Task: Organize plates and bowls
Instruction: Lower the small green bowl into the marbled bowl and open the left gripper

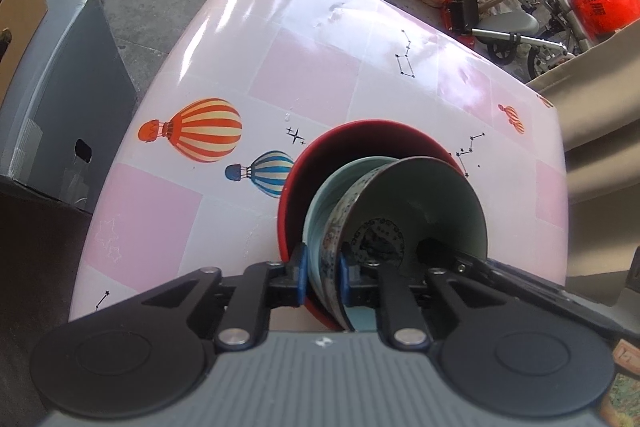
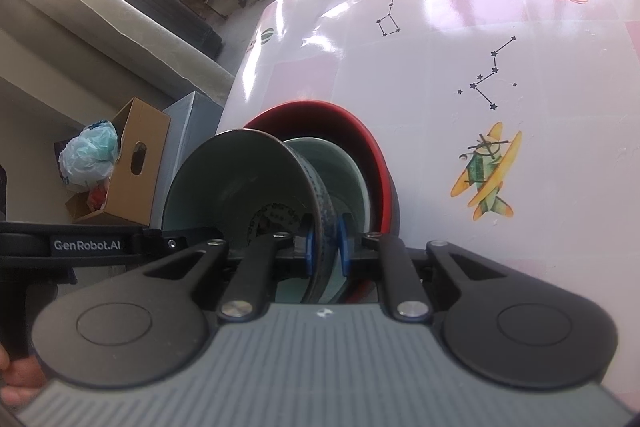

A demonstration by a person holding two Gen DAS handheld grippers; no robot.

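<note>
Currently the left hand-held gripper (image 1: 323,277) is clamped across the near rim of the nested bowls, one blue pad outside the pale celadon bowl (image 1: 320,205), the other inside the patterned bowl (image 1: 416,211), so it seems to pinch both walls at once. Right hand-held gripper (image 2: 326,249) clenched on the opposite rim of the patterned bowl (image 2: 240,179), pads on either side of its speckled wall. Stack of three: patterned bowl inside the pale celadon bowl (image 2: 340,171), both inside the red bowl (image 1: 360,139), which sits on the worktop (image 1: 304,67) near its close edge, beside the corner nearest the cardboard box (image 2: 136,163). Judgement: glazed ceramic, stiff, fairly heavy as a stack, slick at the rim and prone to chip; thin rim pinches could slip or tilt the load. Best hold is opposite rim points, pads seated deep on the wall, lifting level. Whether the red bowl (image 2: 352,131) would come up too, cannot tell. Glossy worktop covering looks slippery.
</note>
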